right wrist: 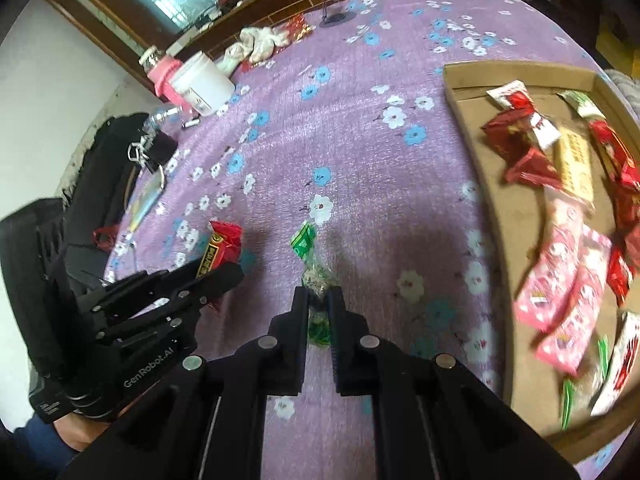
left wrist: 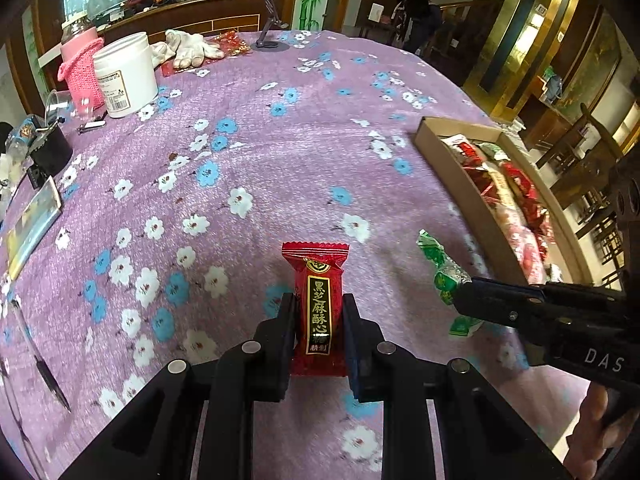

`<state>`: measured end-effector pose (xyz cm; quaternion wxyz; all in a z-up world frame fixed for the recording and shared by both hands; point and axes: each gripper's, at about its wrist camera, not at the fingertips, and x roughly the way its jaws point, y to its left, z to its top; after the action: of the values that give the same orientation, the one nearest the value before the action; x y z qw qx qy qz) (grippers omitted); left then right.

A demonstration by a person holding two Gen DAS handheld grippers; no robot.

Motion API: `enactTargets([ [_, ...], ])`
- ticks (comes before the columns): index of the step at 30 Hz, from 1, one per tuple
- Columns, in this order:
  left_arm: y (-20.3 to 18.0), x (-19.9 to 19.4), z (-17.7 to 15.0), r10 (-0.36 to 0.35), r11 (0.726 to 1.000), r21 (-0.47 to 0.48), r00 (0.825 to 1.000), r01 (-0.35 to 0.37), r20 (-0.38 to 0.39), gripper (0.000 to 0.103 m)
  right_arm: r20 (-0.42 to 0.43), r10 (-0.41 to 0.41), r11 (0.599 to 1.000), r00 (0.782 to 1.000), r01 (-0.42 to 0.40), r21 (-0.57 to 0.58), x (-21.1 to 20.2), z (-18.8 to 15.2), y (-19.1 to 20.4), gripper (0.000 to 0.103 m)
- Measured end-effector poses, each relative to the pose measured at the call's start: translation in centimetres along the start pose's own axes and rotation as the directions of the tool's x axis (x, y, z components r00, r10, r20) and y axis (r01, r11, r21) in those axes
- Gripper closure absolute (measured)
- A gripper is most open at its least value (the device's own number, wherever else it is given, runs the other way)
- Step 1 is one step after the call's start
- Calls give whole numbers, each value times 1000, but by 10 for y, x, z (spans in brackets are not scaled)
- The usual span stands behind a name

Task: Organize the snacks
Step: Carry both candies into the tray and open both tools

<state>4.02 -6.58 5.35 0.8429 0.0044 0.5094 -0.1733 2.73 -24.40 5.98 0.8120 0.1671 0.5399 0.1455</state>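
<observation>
My left gripper (left wrist: 319,312) is shut on a red snack packet with gold lettering (left wrist: 316,280), held upright a little above the purple flowered tablecloth (left wrist: 256,152). In the right wrist view that red packet (right wrist: 224,244) shows at the left, in the left gripper (right wrist: 226,276). My right gripper (right wrist: 318,304) is shut on a green wrapped candy (right wrist: 310,256), whose twisted end sticks out ahead of the fingers. From the left wrist view the same green candy (left wrist: 444,272) hangs in the right gripper (left wrist: 460,300). A cardboard tray (right wrist: 500,208) with several snack packets lies to the right.
At the table's far left stand a white tub (left wrist: 128,72) and a jar in a pink knitted sleeve (left wrist: 82,64), with white gloves (left wrist: 192,48) and a small stand (left wrist: 268,42) behind. Clips, a black item and a card lie along the left edge.
</observation>
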Motion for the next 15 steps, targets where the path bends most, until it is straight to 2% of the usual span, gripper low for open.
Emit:
enactTargets([
  [9, -15, -20, -6, -17, 1000, -12, 999, 17, 30, 81, 40, 54, 997, 998, -56, 56, -38, -20, -20, 94],
  [15, -33, -25, -9, -40, 999, -4, 999, 40, 35, 81, 37, 72, 993, 997, -75, 90, -48, -23, -33, 94],
])
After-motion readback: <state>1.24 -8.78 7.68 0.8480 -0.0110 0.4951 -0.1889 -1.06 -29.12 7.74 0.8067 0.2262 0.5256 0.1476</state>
